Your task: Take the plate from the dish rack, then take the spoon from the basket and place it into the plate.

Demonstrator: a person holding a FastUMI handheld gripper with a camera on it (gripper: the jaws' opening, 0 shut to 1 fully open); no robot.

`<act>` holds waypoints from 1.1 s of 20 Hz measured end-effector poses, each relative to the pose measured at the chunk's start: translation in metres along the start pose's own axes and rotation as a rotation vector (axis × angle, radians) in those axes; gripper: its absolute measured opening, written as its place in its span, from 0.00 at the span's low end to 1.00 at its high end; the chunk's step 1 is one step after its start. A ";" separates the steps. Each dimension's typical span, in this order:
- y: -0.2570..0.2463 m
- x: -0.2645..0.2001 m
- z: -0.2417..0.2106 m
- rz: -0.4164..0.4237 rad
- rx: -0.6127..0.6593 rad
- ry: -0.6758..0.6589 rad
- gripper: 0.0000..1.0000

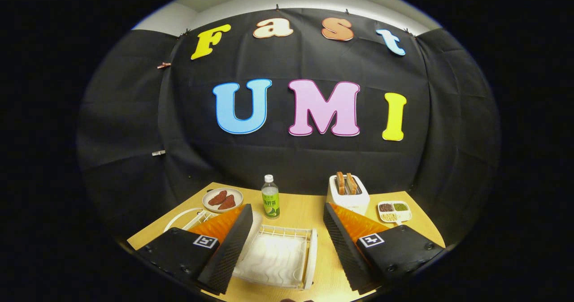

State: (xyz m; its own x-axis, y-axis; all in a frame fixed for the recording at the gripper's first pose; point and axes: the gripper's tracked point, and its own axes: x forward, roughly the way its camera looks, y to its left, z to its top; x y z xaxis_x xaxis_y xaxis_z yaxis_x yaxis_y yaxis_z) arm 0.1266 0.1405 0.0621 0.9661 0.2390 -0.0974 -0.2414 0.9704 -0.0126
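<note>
Spread wide and holding nothing, the gripper hangs over a white wire dish rack with a ribbed drain tray, which lies between its fingers. Left of the rack, behind the left finger, stands a white plate, mostly hidden; a blind reach risks snagging the wires.
</note>
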 end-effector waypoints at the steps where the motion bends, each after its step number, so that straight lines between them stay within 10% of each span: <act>1: 0.007 0.012 0.000 0.012 -0.007 0.015 0.98; 18: 0.057 0.084 -0.143 0.051 0.088 0.608 0.99; 22: 0.071 0.084 -0.163 0.053 0.133 0.691 0.79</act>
State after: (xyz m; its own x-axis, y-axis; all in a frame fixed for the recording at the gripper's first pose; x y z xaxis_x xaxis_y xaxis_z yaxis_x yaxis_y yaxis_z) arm 0.1756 0.2237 -0.1097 0.6633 0.2518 -0.7047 -0.2311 0.9646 0.1272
